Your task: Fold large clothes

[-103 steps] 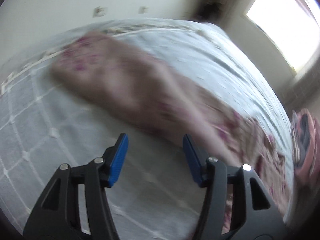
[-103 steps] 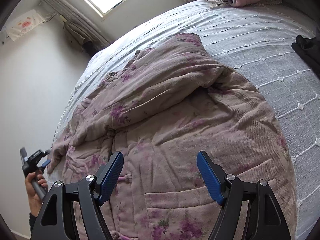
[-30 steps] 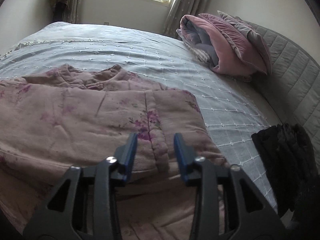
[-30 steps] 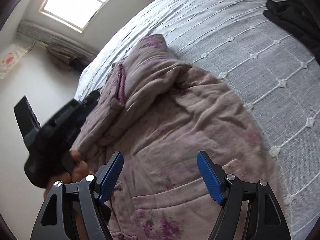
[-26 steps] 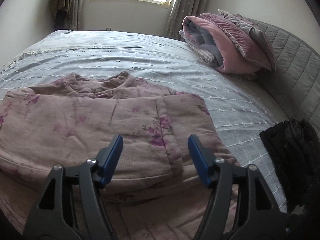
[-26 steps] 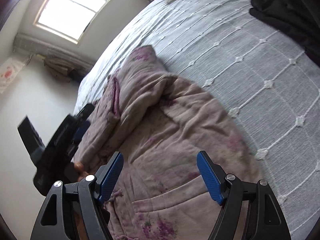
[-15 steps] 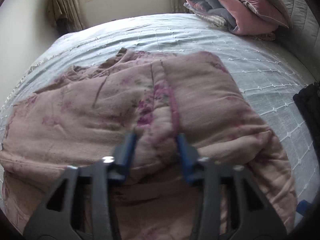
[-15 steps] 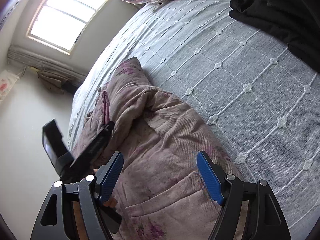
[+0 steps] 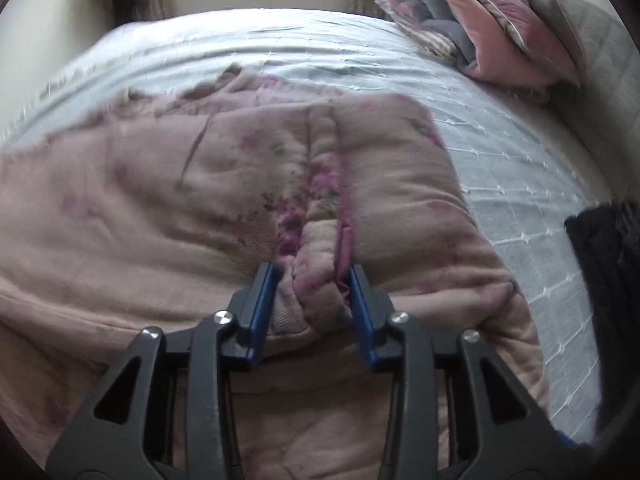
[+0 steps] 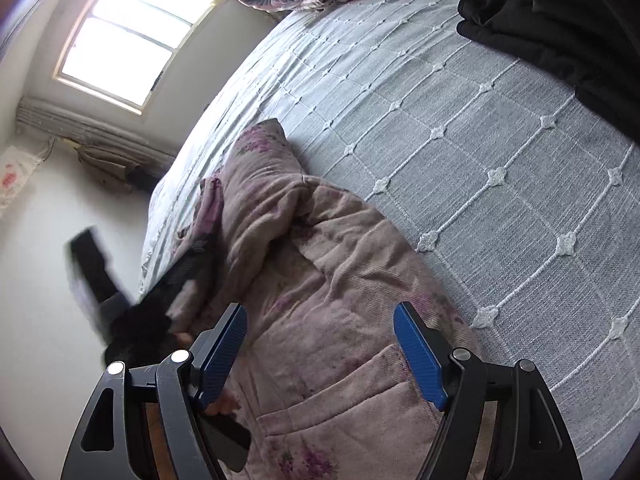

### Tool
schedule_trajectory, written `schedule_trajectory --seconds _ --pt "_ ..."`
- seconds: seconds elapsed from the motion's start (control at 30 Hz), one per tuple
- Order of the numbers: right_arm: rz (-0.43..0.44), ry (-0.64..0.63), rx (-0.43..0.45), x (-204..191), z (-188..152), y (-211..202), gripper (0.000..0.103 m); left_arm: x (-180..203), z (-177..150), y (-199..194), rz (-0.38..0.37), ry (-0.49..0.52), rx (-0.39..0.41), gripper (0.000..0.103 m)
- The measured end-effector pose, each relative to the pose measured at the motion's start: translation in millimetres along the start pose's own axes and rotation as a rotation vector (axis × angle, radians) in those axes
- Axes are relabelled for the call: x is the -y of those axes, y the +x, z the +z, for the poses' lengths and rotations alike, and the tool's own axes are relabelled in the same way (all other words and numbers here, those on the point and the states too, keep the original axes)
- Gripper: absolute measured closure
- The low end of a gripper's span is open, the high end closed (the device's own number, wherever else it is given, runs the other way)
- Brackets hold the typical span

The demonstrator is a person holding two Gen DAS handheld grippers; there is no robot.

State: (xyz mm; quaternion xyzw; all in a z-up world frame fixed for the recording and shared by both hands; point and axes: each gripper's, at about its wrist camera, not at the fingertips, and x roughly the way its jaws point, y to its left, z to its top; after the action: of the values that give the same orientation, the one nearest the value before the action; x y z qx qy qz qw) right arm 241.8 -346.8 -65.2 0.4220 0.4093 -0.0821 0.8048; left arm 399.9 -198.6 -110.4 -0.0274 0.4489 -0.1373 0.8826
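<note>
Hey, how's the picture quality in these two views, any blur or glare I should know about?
Left wrist view: soft motion blur over the pink floral garment, though the left claw pinching its padded edge stays sharp. Right wrist view: mostly crisp, the window is blown out white, the other handheld claw at left is smeared, and fisheye curves the bedspread grid.

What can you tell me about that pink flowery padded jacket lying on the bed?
The jacket is thick, quilted, dusty pink with faded purple flowers. It lies partly folded on the grey-blue bedspread, one layer doubled over another. A patch pocket shows near its lower edge. The left gripper is clamped on a bunched ridge of its folded edge; the right gripper hovers open above it.
</note>
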Motion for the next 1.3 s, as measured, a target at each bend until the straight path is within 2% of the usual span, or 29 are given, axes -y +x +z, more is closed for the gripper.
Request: schedule_trajectory --seconds 0.03,0.07,0.1,0.17,0.27,0.37,0.53,0.63,0.77,0.93,1.03,1.1,1.2,1.23,1.3 --pt "-0.005 -0.003 -0.006 0 -1 2 0.026 -6 1 -5 -0.045 -0.032 0.022 0.062" --pt "-0.009 -0.006 -0.011 0 -1 4 0.026 -12 3 -12 -0.101 -0.059 0.023 0.056" --pt "-0.011 -0.007 -0.013 1 0 5 0.026 -17 7 -16 -0.153 -0.078 0.005 0.049" --pt "-0.009 -0.009 -0.012 0 0 6 0.026 -28 14 -25 -0.222 -0.121 -0.025 0.046" --pt "-0.003 -0.025 -0.007 -4 0 5 0.026 -52 19 -55 -0.271 -0.177 -0.006 0.042" --pt "-0.001 -0.042 -0.008 -7 -3 5 0.026 -90 13 -84 -0.281 -0.22 0.006 0.038" --pt "-0.005 -0.052 -0.011 -10 -6 10 0.026 -181 -15 -131 -0.191 -0.283 -0.021 0.038" --pt "0.0 -0.073 -0.017 -17 -10 12 0.026 -248 -46 -160 -0.109 -0.356 -0.046 0.038" --pt "0.004 -0.126 -0.017 -29 -16 15 0.026 -302 -92 -186 0.033 -0.361 -0.064 0.038" --pt "-0.049 -0.18 -0.034 -31 -19 25 0.026 -349 -152 -194 0.108 -0.382 -0.131 0.038" --pt "-0.046 -0.127 -0.063 -10 -19 26 0.026 -371 -190 -202 0.108 -0.42 -0.164 0.038" --pt "-0.041 -0.122 -0.067 1 -20 20 0.026 -377 -210 -211 0.114 -0.43 -0.148 0.038" --pt "-0.127 -0.206 -0.026 2 -33 -2 0.026 -381 -240 -223 0.14 -0.396 -0.143 0.038" --pt "-0.13 -0.242 -0.014 3 -43 -10 0.026 -383 -248 -225 0.132 -0.397 -0.145 0.038" --pt "-0.127 -0.269 -0.006 13 -61 -22 0.026 -392 -264 -226 0.063 -0.429 -0.131 0.038"
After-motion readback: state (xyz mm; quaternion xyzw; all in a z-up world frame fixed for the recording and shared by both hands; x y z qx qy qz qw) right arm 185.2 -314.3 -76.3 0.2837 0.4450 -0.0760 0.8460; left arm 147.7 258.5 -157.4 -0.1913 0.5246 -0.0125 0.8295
